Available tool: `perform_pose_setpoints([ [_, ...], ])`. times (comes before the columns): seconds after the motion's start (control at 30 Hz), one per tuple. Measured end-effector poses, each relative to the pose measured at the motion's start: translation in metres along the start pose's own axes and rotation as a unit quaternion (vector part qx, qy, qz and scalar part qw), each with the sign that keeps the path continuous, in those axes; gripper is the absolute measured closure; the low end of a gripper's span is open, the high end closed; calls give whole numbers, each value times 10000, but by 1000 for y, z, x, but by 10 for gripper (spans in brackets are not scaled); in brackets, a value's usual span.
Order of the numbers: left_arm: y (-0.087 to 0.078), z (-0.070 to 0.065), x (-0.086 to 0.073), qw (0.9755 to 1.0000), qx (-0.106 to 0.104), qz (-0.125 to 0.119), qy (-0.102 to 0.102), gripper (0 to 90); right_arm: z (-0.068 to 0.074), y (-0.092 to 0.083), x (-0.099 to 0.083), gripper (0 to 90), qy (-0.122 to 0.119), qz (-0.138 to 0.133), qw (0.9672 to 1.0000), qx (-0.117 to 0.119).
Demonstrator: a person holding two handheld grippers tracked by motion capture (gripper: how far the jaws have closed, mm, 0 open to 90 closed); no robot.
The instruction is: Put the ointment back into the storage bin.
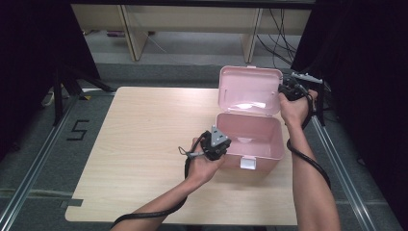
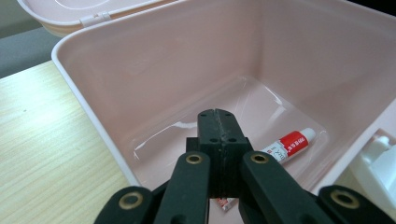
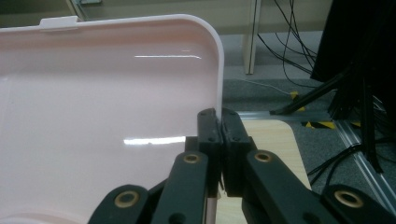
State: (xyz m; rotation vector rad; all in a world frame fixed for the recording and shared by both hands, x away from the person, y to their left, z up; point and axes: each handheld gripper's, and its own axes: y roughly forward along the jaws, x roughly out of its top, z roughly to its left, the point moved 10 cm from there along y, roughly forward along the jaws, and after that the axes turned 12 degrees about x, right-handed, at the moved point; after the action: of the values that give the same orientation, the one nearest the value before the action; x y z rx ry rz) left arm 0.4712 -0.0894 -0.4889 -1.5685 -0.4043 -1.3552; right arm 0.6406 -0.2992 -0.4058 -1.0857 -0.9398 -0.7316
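Closing the lid [image 1: 250,90] looks like the step in hand, and doing it well means swinging the lid forward and down in an arc about its hinge, without twisting its thin edge, and letting go only once it sits on the box [image 1: 250,137]. The right tongs [image 3: 218,116] are pinched onto the lid's side edge near its upper corner, the jaws nearly together with the pink rim between them; in the high view they [image 1: 288,89] sit at the right side of the upright lid. The left tongs [image 2: 218,116] are closed and hold nothing; they hang just over the near left rim of the box, tips pointing into it, so they should draw clear before the lid comes down, or press on the box's outside to steady it. Inside, a small red-and-white tube [image 2: 289,145] lies on the floor of the box, just beyond and to the right of the left tips and apparently not touching them, though the jaws hide its near end. The box stands at the right side of the worktop [image 1: 144,139], with its white latch [image 1: 248,163] facing the person.
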Motion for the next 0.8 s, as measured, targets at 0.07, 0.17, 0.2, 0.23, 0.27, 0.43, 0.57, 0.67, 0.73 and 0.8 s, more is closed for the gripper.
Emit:
perform_pose_setpoints([
  [0.07, 0, 0, 0, 10000, 2, 0, -7, 900, 2, -2, 1, 896, 30, 7, 10000, 25],
  [0.17, 0, 0, 0, 10000, 4, 5, 3, 900, 2, -3, 1, 896, 43, -30, 10000, -12],
  [0.2, 0, 0, 0, 10000, 9, 9, 1, 900, 5, -4, 0, 896, 134, -58, 9999, 38],
  [0.23, 0, 0, 0, 10000, 8, 10, -1, 900, 4, -4, 1, 896, 50, -75, 10000, 30],
  [0.27, 0, 0, 0, 10000, 12, 9, -4, 900, 2, -5, 2, 896, -37, -106, 9999, -7],
  [0.43, 1, 0, 1, 10000, 21, -22, -60, 900, 6, -10, 1, 896, 73, -116, 9999, 4],
  [0.57, 1, 0, 1, 10000, 25, -21, -64, 900, 5, -12, 2, 897, 38, -173, 9998, 48],
  [0.67, 1, 0, 1, 10000, 32, -20, -70, 900, 5, -14, 3, 897, -92, -211, 9997, 44],
  [0.73, 2, 0, 1, 10000, 32, -17, -73, 900, 6, -15, 4, 897, -107, -253, 9996, 52],
  [0.8, 2, -1, 2, 10000, 7, -35, -83, 900, 6, -16, 4, 897, -120, -267, 9996, 58],
])
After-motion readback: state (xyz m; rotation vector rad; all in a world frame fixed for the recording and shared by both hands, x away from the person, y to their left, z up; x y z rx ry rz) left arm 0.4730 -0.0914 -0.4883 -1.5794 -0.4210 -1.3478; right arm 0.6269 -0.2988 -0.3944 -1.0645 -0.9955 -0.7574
